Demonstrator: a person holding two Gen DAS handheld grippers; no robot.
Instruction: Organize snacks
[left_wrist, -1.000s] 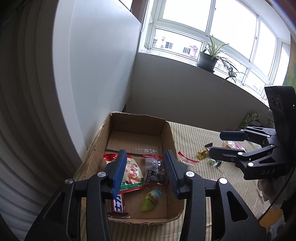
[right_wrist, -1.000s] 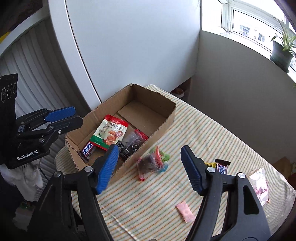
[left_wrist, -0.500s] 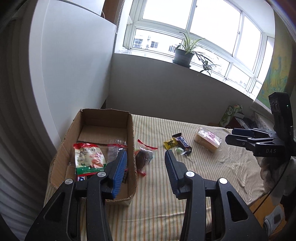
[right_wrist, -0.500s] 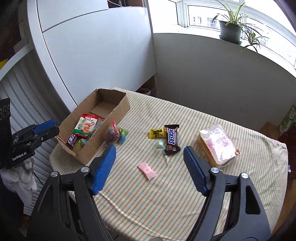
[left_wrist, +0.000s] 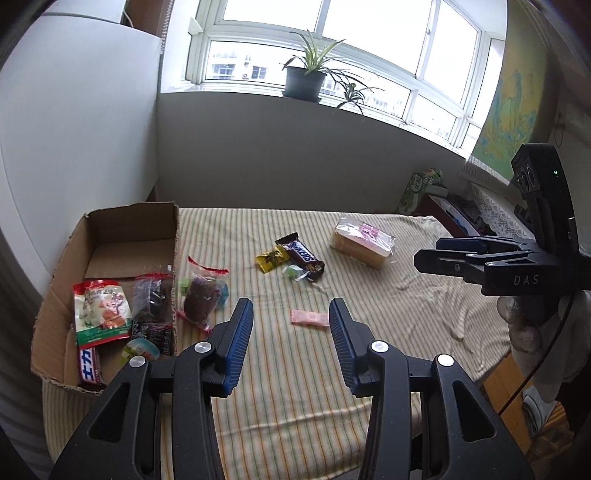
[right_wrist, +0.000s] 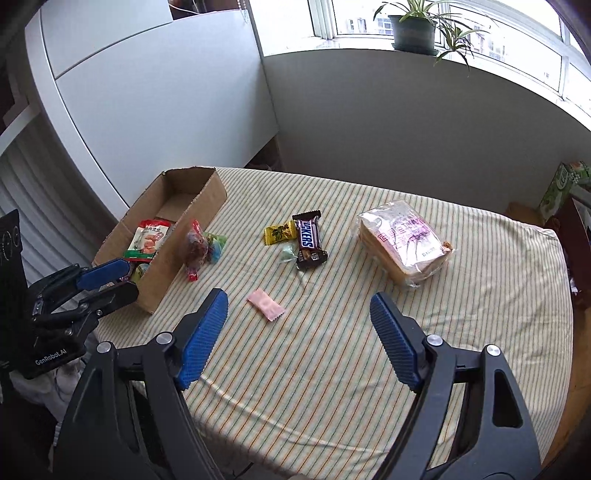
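While both views show the cardboard box (left_wrist: 110, 236), only the right wrist shows its outer wall

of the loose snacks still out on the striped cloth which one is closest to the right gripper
The small pink candy packet. It lies alone just ahead of the right gripper, while the Snickers bar and bagged bread sit farther back.

- A lived-in room of a home, not a lab or shop.
- Beyond the left hand-held gripper (left_wrist: 291, 345), a potted spider plant (left_wrist: 306, 79) stands on the sill of a wide bay window (left_wrist: 332, 48).
- A striped cloth (right_wrist: 332, 350) covers the surface under the right hand-held gripper (right_wrist: 299, 343).
- A painted picture (left_wrist: 513, 107) hangs far right.
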